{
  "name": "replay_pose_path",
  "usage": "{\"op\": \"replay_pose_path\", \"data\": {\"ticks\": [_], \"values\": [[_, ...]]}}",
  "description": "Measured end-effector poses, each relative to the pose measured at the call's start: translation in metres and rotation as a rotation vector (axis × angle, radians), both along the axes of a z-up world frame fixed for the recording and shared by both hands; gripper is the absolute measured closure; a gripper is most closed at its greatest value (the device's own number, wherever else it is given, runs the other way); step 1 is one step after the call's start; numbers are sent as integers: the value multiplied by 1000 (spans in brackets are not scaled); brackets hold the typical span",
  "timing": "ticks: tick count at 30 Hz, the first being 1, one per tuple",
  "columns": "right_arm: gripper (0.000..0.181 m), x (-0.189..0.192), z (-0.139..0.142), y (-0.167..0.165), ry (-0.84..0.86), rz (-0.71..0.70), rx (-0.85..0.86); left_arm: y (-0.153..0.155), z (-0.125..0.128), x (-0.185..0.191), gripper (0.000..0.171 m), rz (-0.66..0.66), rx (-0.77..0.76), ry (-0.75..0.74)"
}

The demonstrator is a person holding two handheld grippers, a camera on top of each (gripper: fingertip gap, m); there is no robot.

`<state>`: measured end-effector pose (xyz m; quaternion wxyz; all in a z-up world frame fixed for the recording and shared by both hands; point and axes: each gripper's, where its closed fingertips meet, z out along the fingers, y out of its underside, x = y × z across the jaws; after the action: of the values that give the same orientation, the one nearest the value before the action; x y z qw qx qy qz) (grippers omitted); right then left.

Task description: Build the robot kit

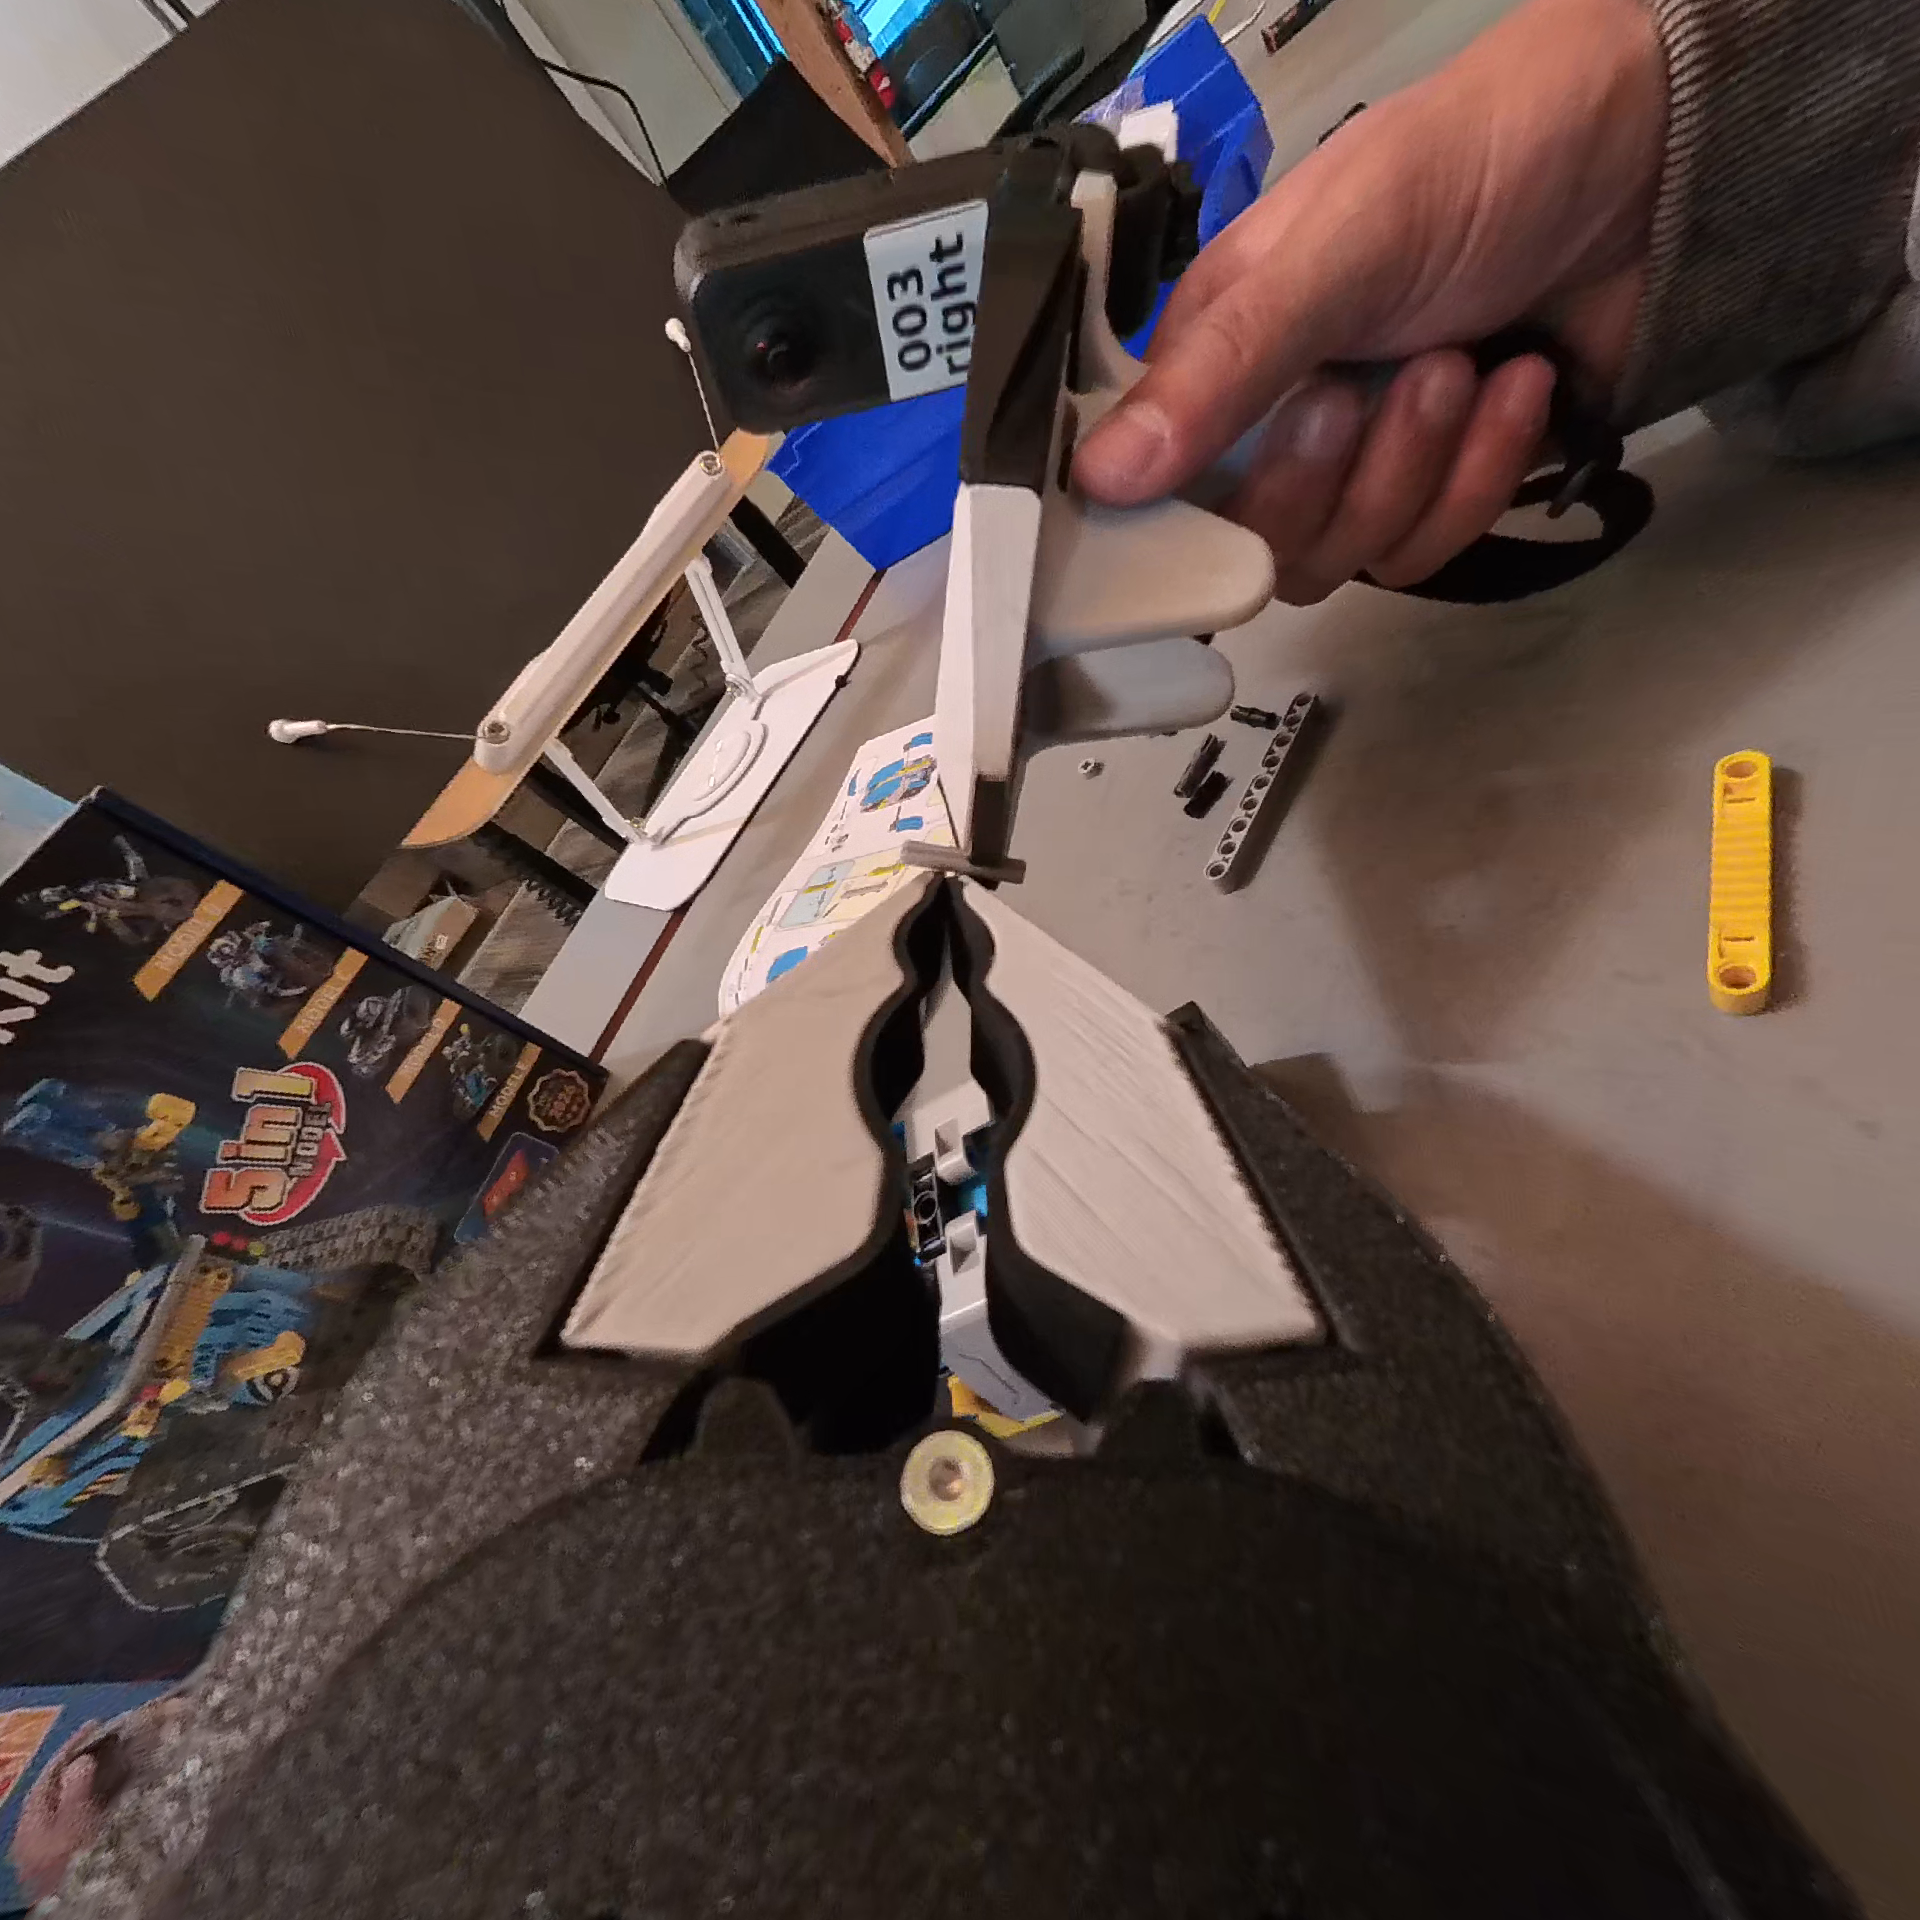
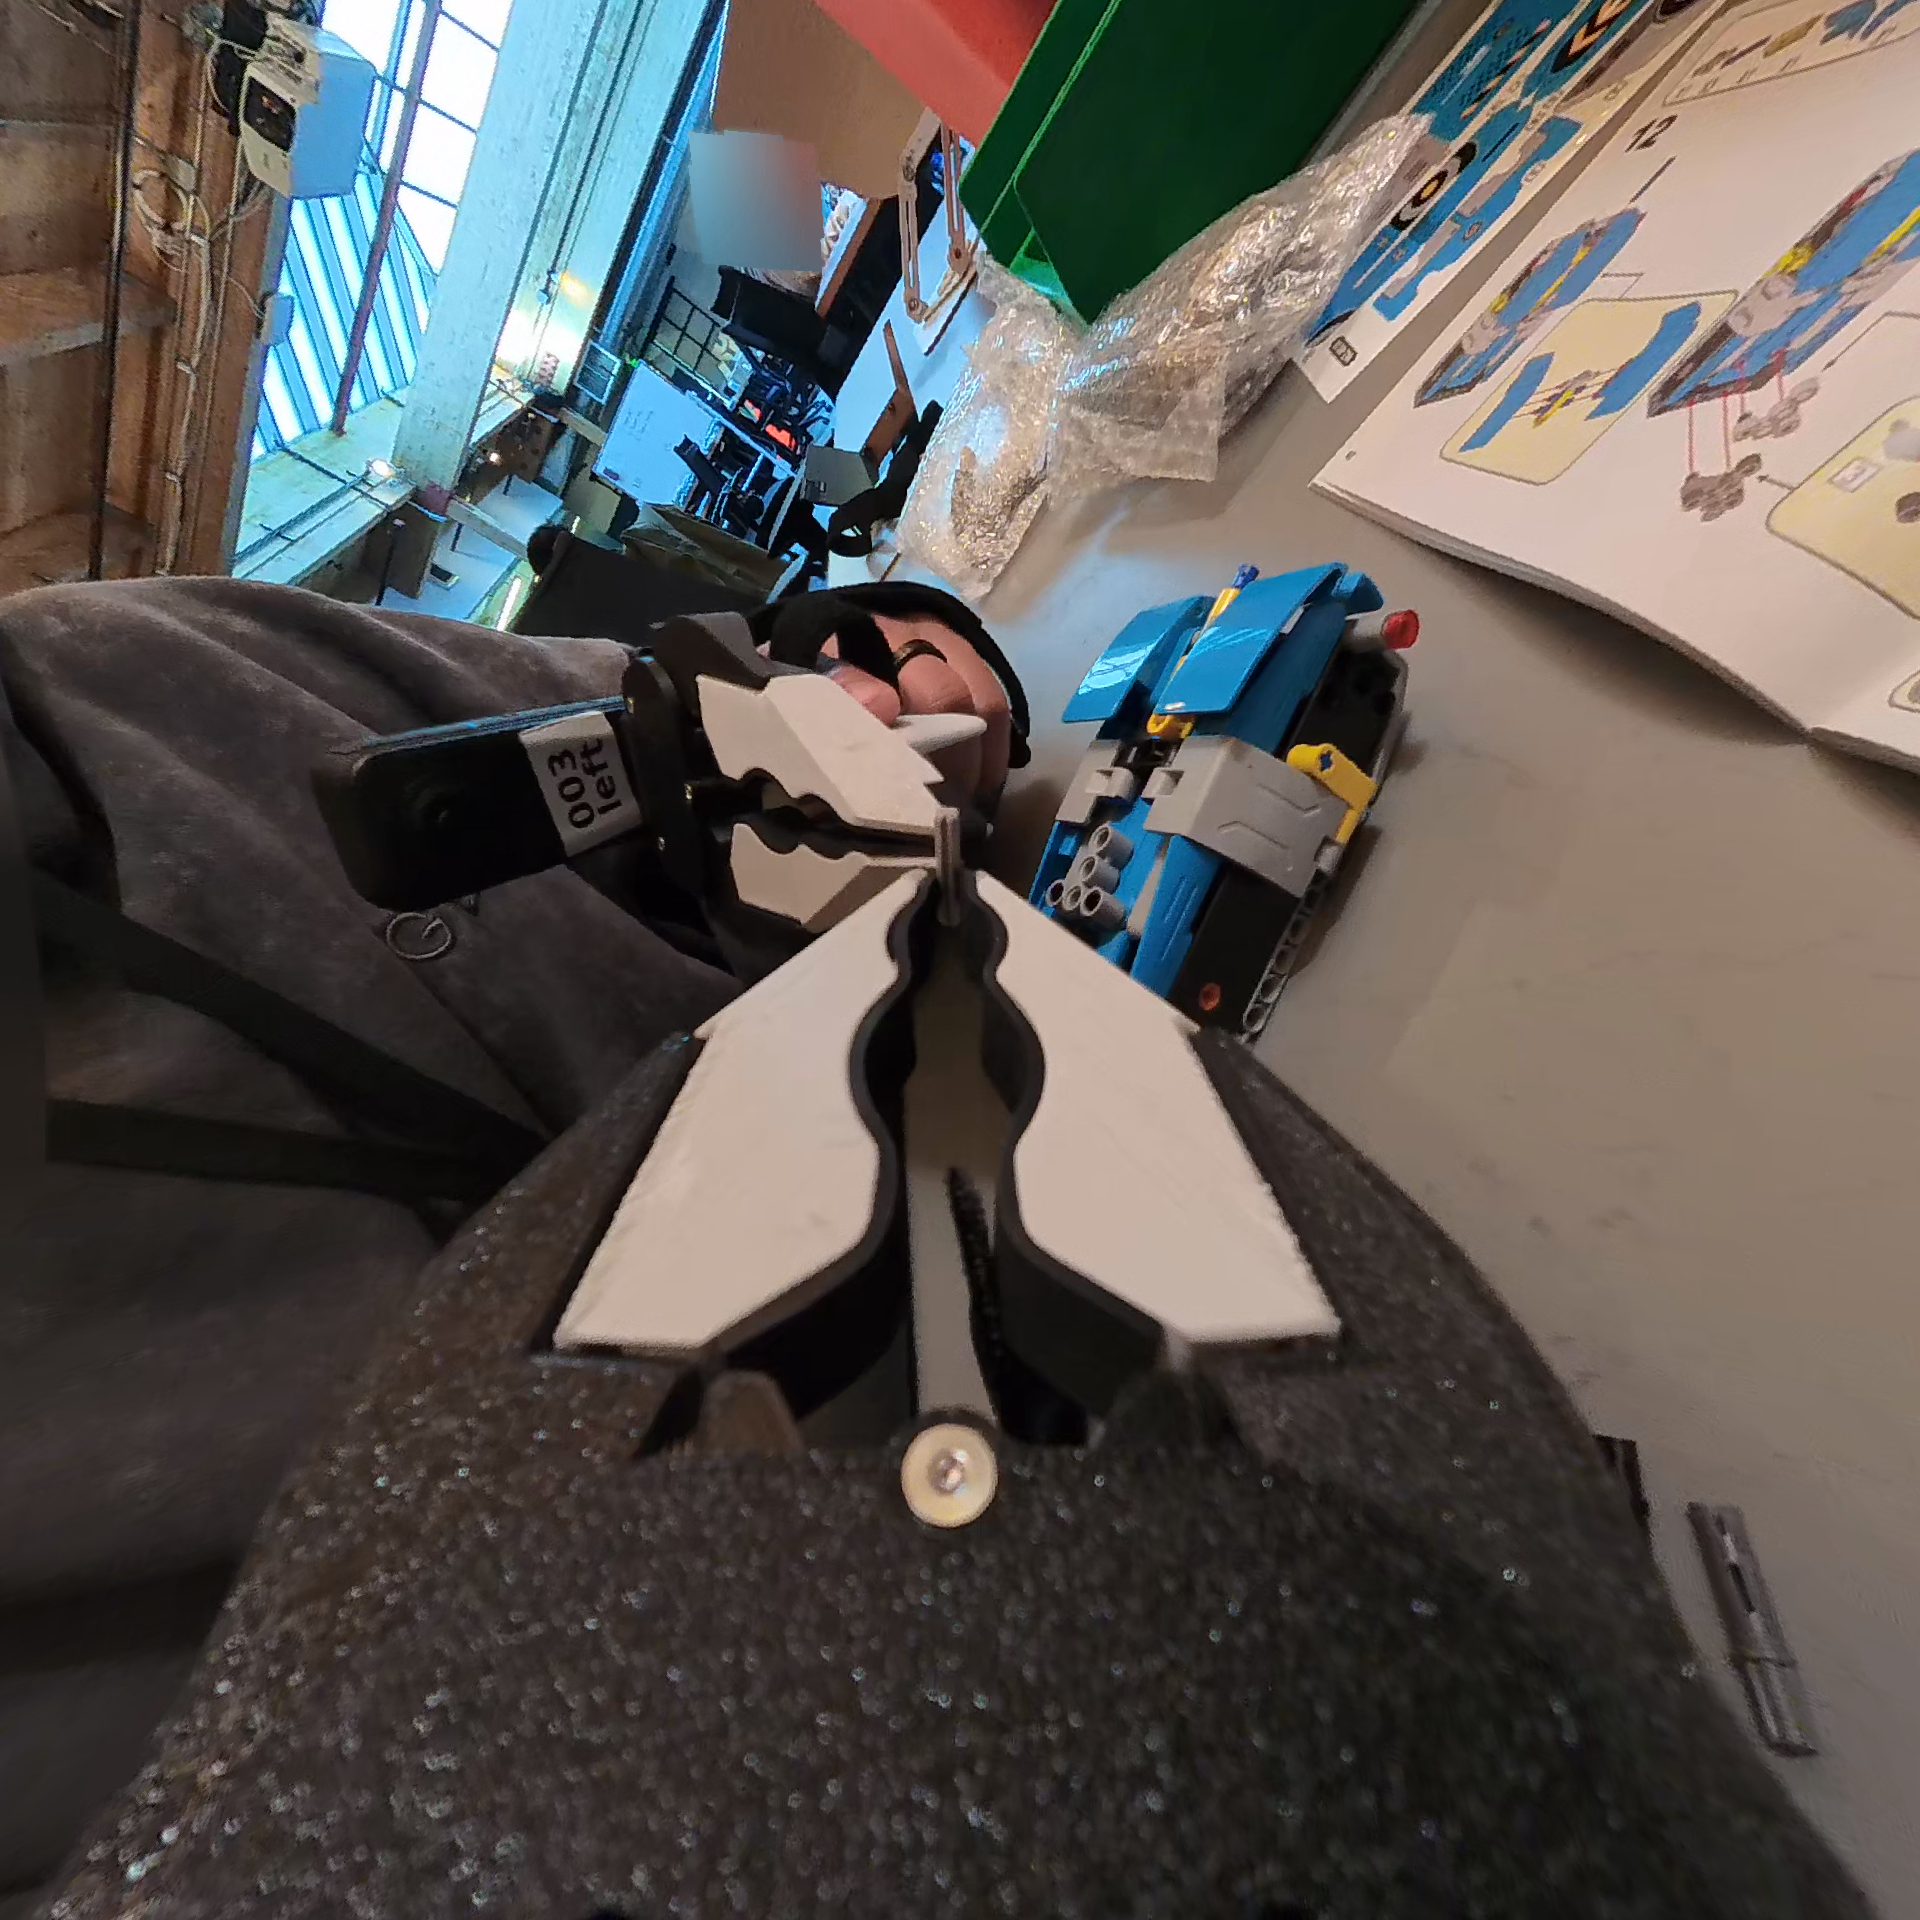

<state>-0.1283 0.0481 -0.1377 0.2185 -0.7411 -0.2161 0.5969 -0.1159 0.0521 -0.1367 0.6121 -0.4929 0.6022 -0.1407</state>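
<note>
Both grippers meet tip to tip over the grey table [image 1: 1558, 1143]. Right gripper [image 2: 950, 894] clenched on a small grey pin [image 2: 948, 857]; left gripper [image 1: 948, 894] pinched shut at that pin, gripping it or not, cannot tell. Blue brick model [image 2: 1226, 790] lies just beside

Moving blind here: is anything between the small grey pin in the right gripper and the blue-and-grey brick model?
Nothing visible: only bare table lies between the small grey pin in the right gripper and the blue-and-grey brick model. The left gripper meets the pin's far end from the opposite side.
</note>
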Motion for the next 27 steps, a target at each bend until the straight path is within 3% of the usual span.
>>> {"op": "replay_pose_path", "data": {"ticks": [11,15,18,20,27], "values": [[178,1,-17,-7,-83,40,-24,-6,-16,2,171,13,397,180],[178,5,1,5,40,-28,-45,5,-3,-2,171,54,217,60],[179,12,15,16,159,-88,-79,9,7,-5,144,43,63,-34],[178,6,21,14,235,-67,-115,8,11,-4,143,35,10,-74],[177,-20,33,1,314,17,-129,1,29,-9,154,37,116,-146]]}}
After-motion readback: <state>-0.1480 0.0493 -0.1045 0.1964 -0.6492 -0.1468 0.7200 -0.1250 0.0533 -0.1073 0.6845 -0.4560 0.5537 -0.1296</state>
